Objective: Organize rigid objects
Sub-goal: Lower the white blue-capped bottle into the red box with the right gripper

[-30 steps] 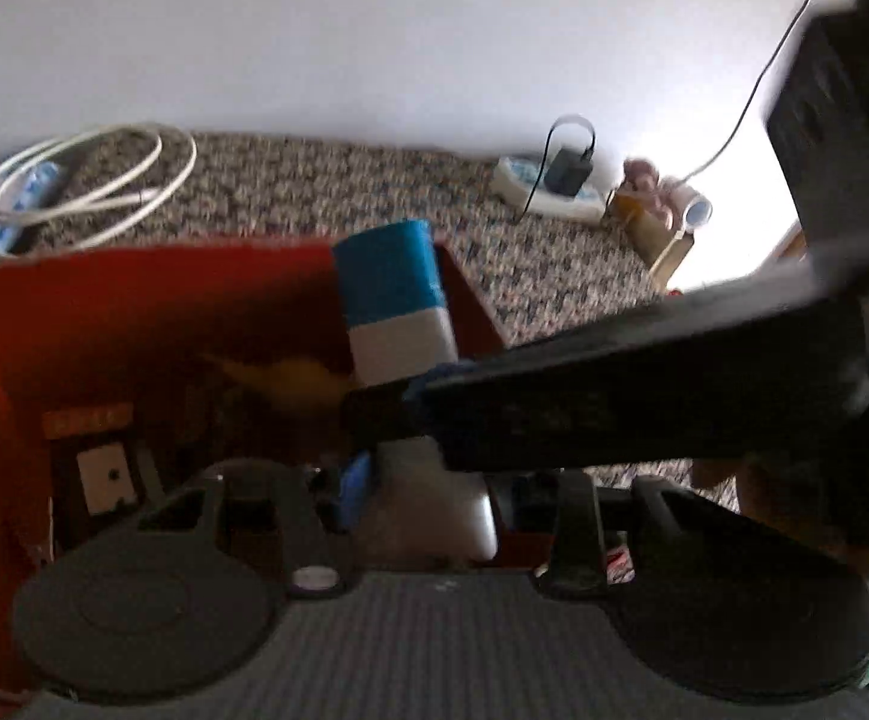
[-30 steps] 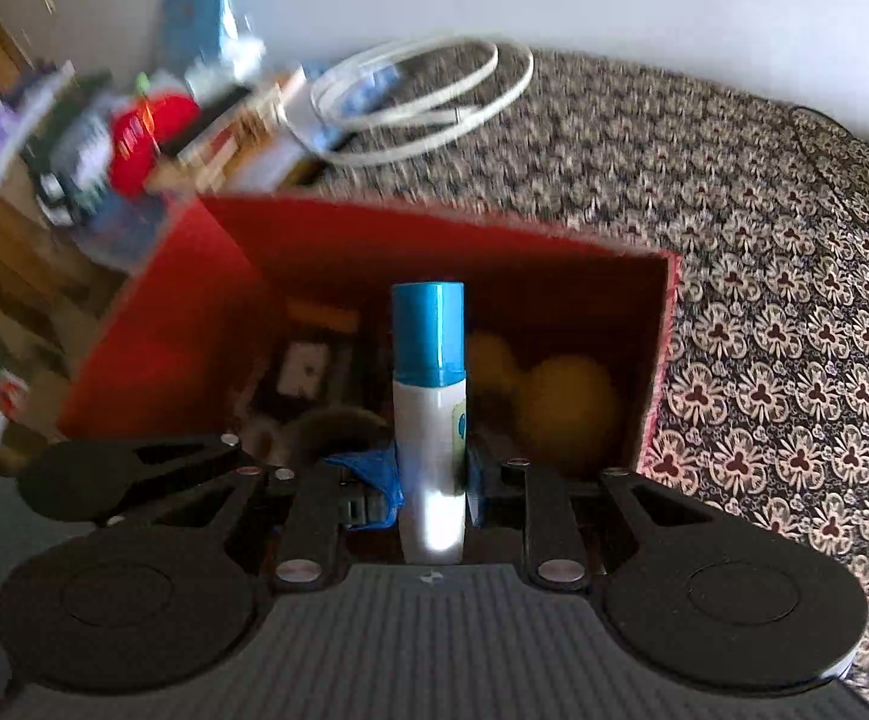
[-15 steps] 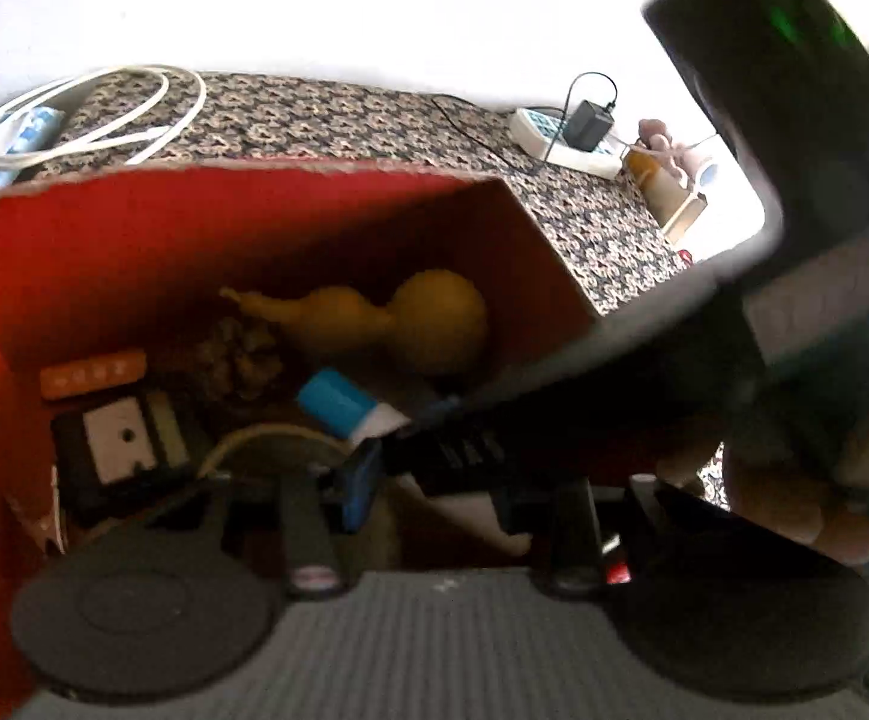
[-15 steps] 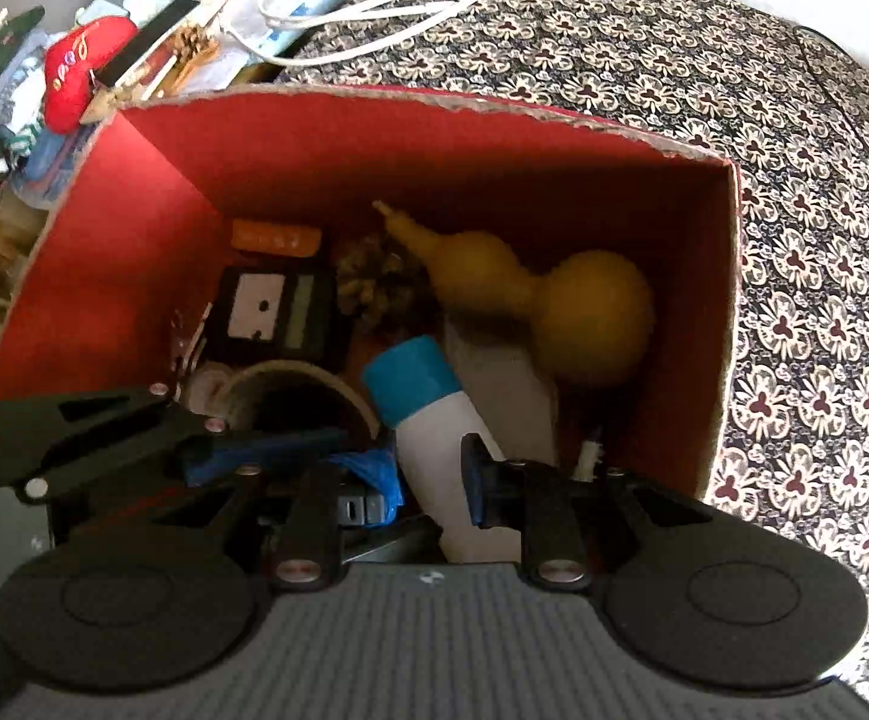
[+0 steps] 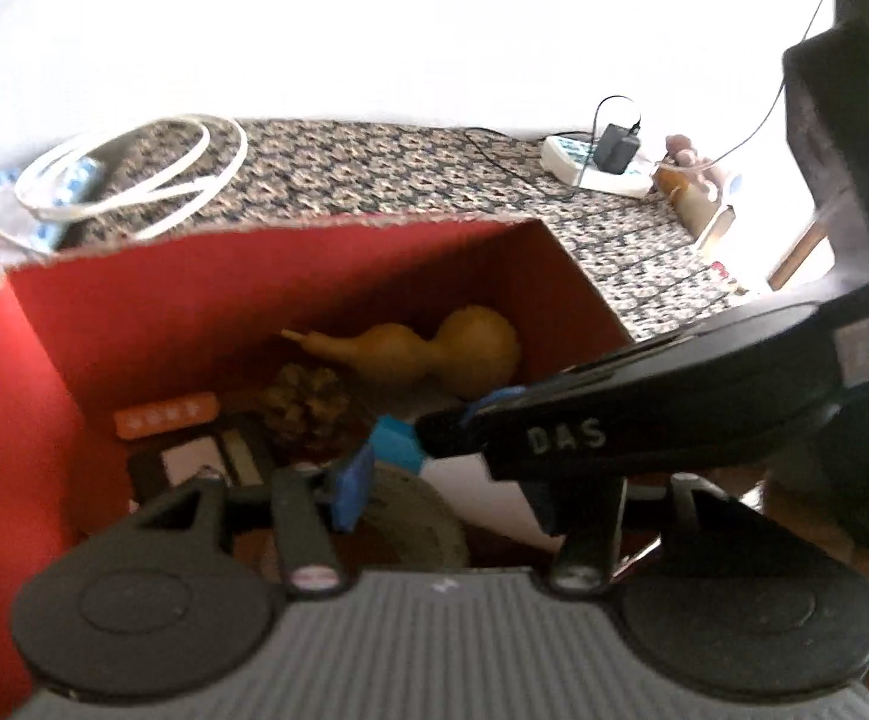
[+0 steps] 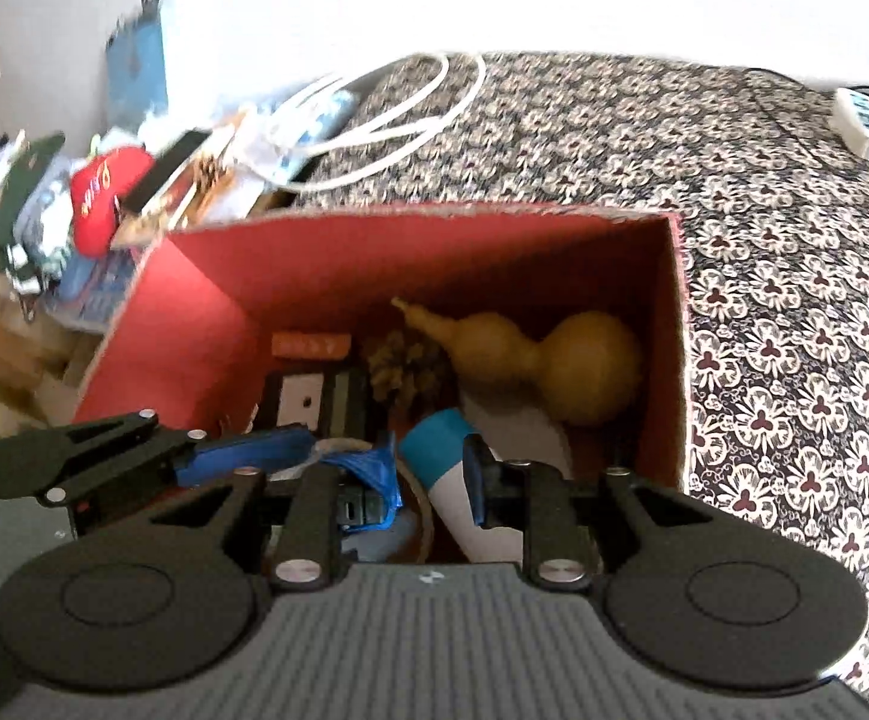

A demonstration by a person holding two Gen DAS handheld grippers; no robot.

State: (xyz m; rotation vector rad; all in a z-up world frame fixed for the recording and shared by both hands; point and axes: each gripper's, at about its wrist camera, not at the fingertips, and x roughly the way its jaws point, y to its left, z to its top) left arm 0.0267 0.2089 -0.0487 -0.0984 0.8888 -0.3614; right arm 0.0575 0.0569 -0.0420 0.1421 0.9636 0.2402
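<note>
I see blue-capped white bottle (image 6: 470, 468) lying in red box (image 6: 374, 258) beside gourd (image 6: 542, 360), pinecone (image 6: 401, 363). Right gripper (image 6: 434, 474) spread, released. Left gripper (image 5: 470, 492) spread, empty. Bedspread (image 6: 764, 240) shows nothing else obviously loose; judge nearly done.

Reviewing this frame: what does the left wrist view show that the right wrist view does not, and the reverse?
Only the left wrist view shows the right gripper's black body crossing from the right, and the small items past the power strip.

Only the right wrist view shows the clutter beside the box, including a red item, and the left gripper's blue fingertip entering low left.

Both show the red box, the gourd, the pine cone, the blue-capped white bottle lying inside, and the white cable.
</note>
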